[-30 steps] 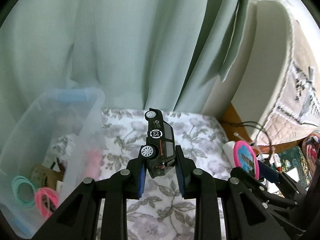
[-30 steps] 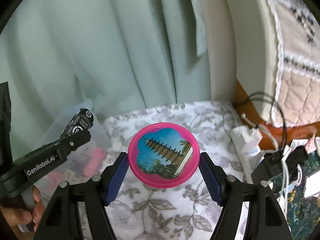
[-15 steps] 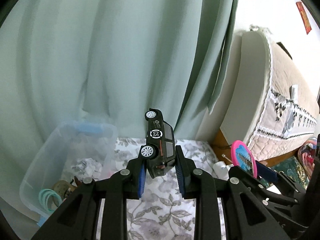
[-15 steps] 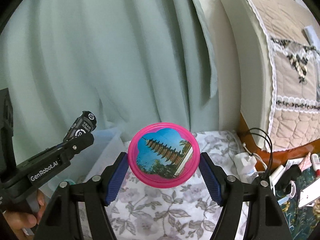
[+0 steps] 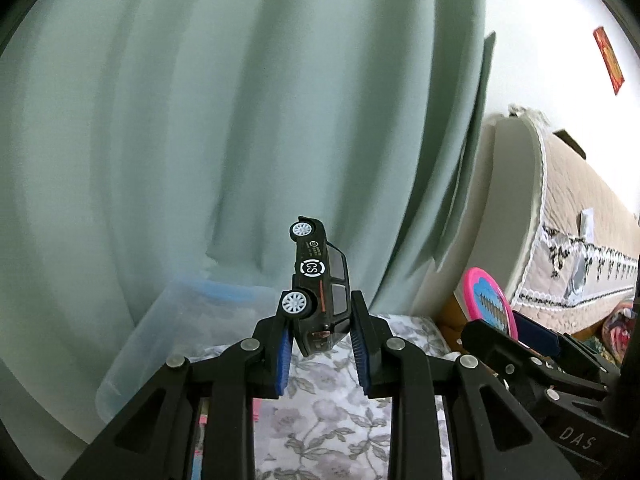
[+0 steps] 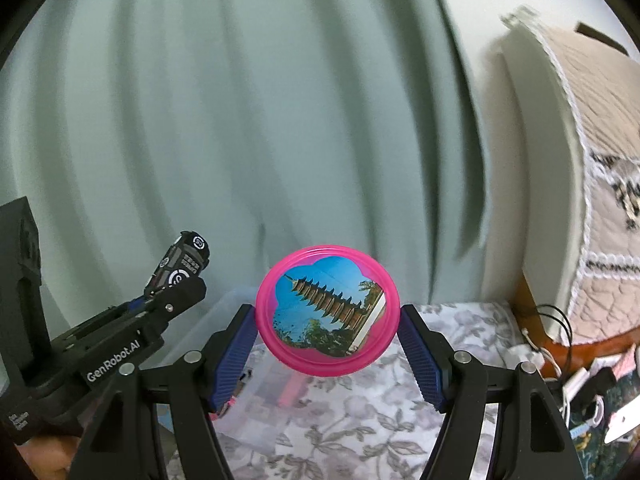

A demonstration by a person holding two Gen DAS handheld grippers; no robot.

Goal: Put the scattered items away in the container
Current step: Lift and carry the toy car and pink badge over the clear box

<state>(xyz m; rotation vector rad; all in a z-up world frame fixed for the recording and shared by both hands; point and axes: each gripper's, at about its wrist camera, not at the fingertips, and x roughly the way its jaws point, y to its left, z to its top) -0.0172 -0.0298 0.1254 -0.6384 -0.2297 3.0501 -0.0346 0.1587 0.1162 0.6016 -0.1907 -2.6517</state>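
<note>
My left gripper (image 5: 320,340) is shut on a black toy car (image 5: 318,288) with white wheels, held nose up in the air. The car also shows in the right wrist view (image 6: 180,266), at the left. My right gripper (image 6: 328,344) is shut on a round pink disc (image 6: 327,312) with a pagoda picture, held by its edges; the disc also shows in the left wrist view (image 5: 486,304). The clear plastic container (image 5: 180,328) with a blue rim stands on the floral cloth below and left of the car. In the right wrist view the container (image 6: 240,300) lies behind the disc.
A pale green curtain (image 5: 240,120) hangs close behind. The floral cloth (image 5: 320,420) covers the surface. A quilted headboard (image 6: 600,200) stands at the right. Cables and small clutter (image 6: 580,384) lie at the right edge.
Both grippers have risen and tilted up with their loads; the container and the cloth have dropped lower in both views. The grips are unchanged.
</note>
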